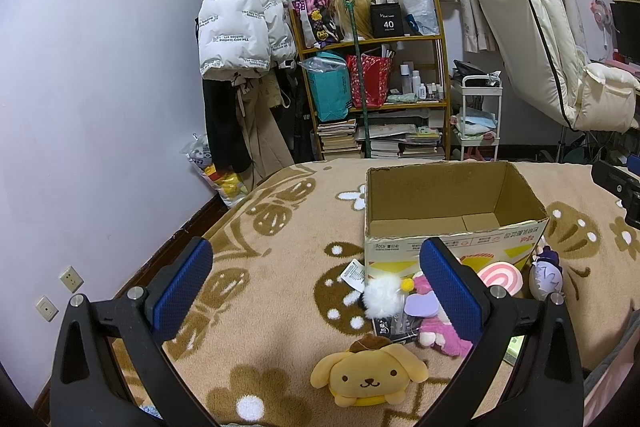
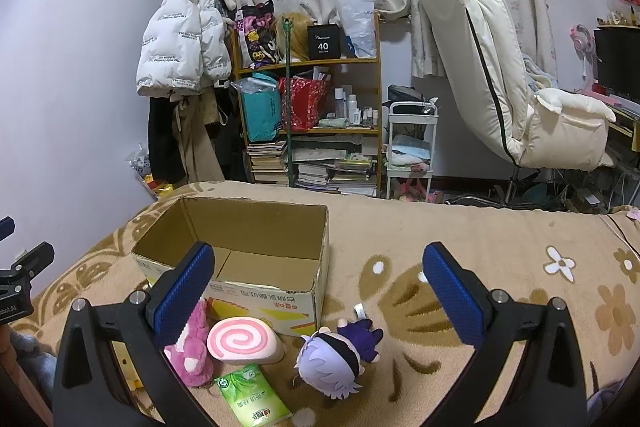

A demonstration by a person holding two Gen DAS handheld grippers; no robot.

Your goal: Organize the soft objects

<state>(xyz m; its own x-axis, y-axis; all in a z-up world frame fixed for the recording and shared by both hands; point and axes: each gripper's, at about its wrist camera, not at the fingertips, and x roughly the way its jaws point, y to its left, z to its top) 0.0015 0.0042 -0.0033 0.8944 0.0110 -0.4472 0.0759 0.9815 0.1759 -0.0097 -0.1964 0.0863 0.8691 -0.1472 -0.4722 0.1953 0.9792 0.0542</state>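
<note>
Both your left tongs (image 1: 316,287) and right tongs (image 2: 318,291) gape wide, holding nothing, above plush toys scattered before the empty cardboard box (image 1: 448,195) on the bed

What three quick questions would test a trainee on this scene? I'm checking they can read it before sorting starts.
1. True or false: the cardboard box already holds a toy.
2. Which toy lies nearest the left gripper? A) yellow dog plush B) purple-haired doll C) pink swirl cushion
3. Fill in: both the left gripper and the right gripper are ____ and hold nothing.

Key: 1 false, the box looks empty. 2 A. 3 open.
</note>
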